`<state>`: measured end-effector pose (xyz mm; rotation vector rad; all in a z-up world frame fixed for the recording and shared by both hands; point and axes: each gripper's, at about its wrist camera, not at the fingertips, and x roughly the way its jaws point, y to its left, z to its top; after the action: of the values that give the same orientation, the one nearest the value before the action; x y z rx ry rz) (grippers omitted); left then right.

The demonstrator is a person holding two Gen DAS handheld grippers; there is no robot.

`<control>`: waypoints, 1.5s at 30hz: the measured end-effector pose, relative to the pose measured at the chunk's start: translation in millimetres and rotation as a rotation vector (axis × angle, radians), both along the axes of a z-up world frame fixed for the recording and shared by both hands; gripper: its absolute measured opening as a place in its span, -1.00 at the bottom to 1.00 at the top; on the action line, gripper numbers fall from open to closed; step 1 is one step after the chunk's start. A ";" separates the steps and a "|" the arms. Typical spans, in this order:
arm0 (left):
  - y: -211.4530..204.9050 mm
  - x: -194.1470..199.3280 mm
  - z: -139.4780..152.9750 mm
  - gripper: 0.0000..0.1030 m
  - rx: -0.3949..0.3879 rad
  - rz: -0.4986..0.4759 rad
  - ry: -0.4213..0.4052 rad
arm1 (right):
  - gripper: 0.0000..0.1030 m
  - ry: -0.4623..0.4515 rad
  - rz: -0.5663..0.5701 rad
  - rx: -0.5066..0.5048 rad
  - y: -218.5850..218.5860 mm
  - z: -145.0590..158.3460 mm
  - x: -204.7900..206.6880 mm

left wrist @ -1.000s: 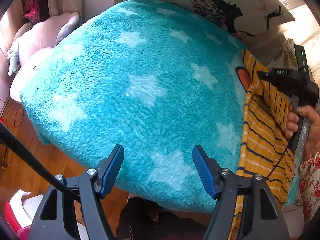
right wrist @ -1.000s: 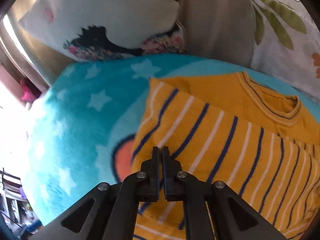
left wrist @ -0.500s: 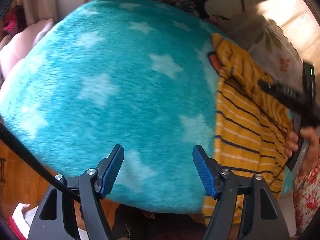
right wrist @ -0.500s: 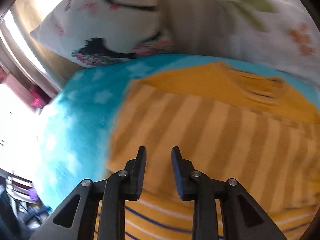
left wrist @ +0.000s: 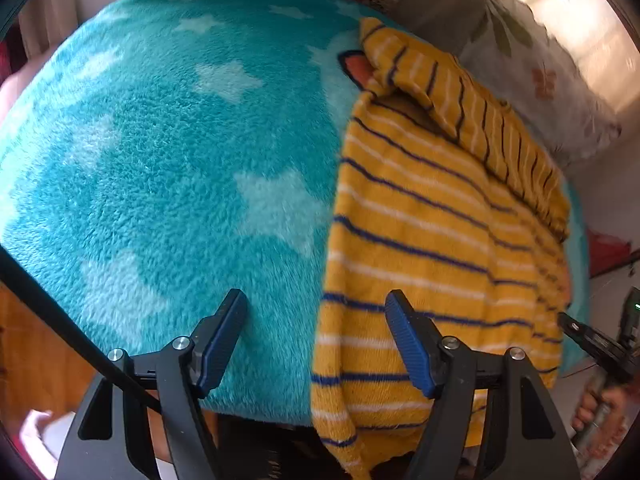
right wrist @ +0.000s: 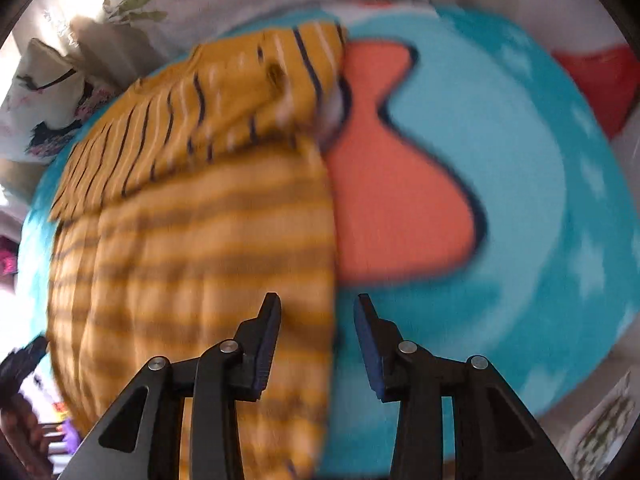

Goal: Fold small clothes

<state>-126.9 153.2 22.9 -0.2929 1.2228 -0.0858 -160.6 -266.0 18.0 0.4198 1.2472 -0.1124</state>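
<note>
Tongs both gape: our left tongs (left wrist: 316, 336) and right tongs (right wrist: 318, 344) straddle the striped sweater's (left wrist: 432, 240) edges; no writing readable.

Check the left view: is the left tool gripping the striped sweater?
No: the left tool is open, empty, above the yellow striped sweater edge.

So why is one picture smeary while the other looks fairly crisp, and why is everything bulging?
Right wrist view: motion blur smears the striped sweater and blanket. Left wrist view: sharper, the blanket's fleece is crisp, sun glare washing out the top-right corner. Both: fisheye lenses bulge the scene and darken the corners.
</note>
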 end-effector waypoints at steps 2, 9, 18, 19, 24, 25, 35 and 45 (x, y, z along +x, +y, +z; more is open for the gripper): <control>-10.5 -12.1 -0.3 0.35 0.050 -0.021 -0.013 | -0.19 -0.009 0.040 0.070 5.6 0.6 -17.8; -34.3 -51.2 -0.6 0.25 0.138 -0.025 -0.033 | -0.17 0.025 0.128 0.228 16.4 -5.7 -44.2; -35.9 -69.2 -13.4 0.25 0.056 0.082 0.010 | -0.10 0.132 0.239 0.438 43.3 -30.3 -63.6; -35.7 -69.8 -15.2 0.25 0.036 0.091 0.018 | -0.01 0.137 0.224 0.494 41.4 -35.0 -63.6; -29.7 -80.0 -21.1 0.25 -0.016 0.121 0.051 | 0.51 0.168 0.172 0.654 44.9 -53.1 -59.8; -29.7 -81.5 -22.5 0.25 -0.024 0.122 0.057 | 0.51 0.181 0.167 0.638 48.5 -56.6 -59.5; -20.9 -102.3 -8.2 -0.91 -0.139 0.159 0.084 | -0.82 0.154 0.349 0.595 58.3 -30.9 -66.5; -15.4 -39.4 65.2 -0.91 -0.193 0.150 -0.107 | -0.82 -0.108 0.297 0.632 32.2 38.4 -12.8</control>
<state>-166.4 137.8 88.1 -0.5410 1.0841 -0.0885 -173.4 -233.8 56.4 0.7654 1.2074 0.5650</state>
